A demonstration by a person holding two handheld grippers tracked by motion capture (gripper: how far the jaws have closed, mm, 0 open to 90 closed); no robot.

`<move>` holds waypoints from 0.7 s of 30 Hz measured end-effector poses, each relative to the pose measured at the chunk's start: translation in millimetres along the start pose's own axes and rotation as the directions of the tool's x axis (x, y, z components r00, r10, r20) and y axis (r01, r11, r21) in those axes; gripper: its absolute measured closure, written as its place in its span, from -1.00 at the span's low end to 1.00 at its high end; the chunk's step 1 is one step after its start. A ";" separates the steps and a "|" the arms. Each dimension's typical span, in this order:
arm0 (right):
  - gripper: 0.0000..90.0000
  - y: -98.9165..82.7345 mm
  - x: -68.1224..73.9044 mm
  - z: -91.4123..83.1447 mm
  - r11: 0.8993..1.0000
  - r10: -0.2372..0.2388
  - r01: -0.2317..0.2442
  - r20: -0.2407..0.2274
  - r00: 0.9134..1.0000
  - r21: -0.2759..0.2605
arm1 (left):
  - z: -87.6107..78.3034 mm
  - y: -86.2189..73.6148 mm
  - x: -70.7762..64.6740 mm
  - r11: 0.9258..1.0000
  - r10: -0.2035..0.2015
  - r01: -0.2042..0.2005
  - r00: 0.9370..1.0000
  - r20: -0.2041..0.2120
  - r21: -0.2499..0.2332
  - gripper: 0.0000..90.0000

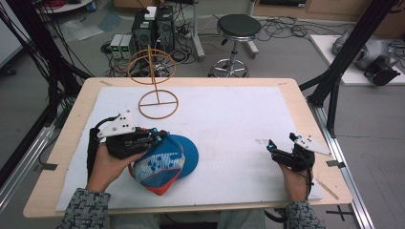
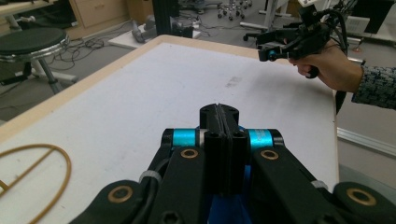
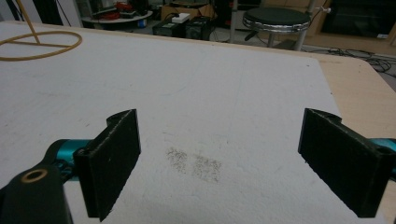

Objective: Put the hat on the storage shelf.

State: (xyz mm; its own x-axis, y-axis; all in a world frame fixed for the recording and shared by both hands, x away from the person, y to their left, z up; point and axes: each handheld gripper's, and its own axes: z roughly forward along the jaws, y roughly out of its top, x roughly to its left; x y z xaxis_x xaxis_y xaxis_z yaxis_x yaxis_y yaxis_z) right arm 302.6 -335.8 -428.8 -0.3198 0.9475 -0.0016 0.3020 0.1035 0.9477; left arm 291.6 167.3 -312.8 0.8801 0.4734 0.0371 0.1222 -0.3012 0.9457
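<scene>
- Near the table's front-left part, on the white mat (image 1: 229, 119), sits the blue cap (image 1: 165, 164), with a white-patterned panel and an orange-red edge along its brim; from the high view it looks tipped up on the side nearest the left gripper (image 1: 160, 137), though I cannot tell whether it is fully off the mat.
- At the cap's upper-left edge the left gripper has its jaws pressed tight together, and blue cloth shows just beneath them in the left gripper view (image 2: 219, 121), so I judge they are pinched on the cap's fabric.
- By my reading, the pick-up is done or nearly done: the cap is gripped, but it has not been carried anywhere yet.
- What remains, I would guess, is lifting it clear and setting it on the wooden hat stand (image 1: 154, 78), which is bare: a ring on a post above a round base, standing at the back of the mat, well apart from the cap.
- Across the mat, near the right edge, the right gripper (image 1: 271, 145) is held by the person's hand just above the surface; its jaws stand wide apart with nothing between them, as the right gripper view (image 3: 219, 163) shows, only a faint grey smudge (image 3: 196, 164) on the mat below.
- That right gripper is well apart from the cap and takes no part in holding it.
</scene>
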 end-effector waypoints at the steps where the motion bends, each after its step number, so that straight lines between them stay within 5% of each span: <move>1: -0.73 -0.1 0.0 0.0 1.000 0.002 -0.002 0.000 1.000 0.000 | -0.3 3.3 0.7 1.000 0.005 -0.005 1.000 -0.001 -0.001 0.97; 15: -0.73 -0.4 -1.8 0.9 1.000 0.008 -0.008 0.000 1.000 0.000 | -4.2 53.1 21.5 0.997 0.075 -0.075 0.997 -0.010 -0.022 0.97; 21: -0.73 -0.7 -2.6 0.7 1.000 0.014 -0.014 0.000 1.000 0.004 | -3.0 79.5 30.1 0.991 0.133 -0.133 0.991 -0.005 -0.028 0.97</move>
State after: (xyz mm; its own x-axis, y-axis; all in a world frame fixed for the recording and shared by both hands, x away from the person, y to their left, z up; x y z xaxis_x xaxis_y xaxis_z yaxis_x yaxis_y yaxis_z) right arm 303.9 -338.1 -429.6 -0.3157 0.9488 0.0121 0.3105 0.0913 0.9462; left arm 326.4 160.1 -235.5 0.8861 0.4334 0.1640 -0.0088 -0.3382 0.9410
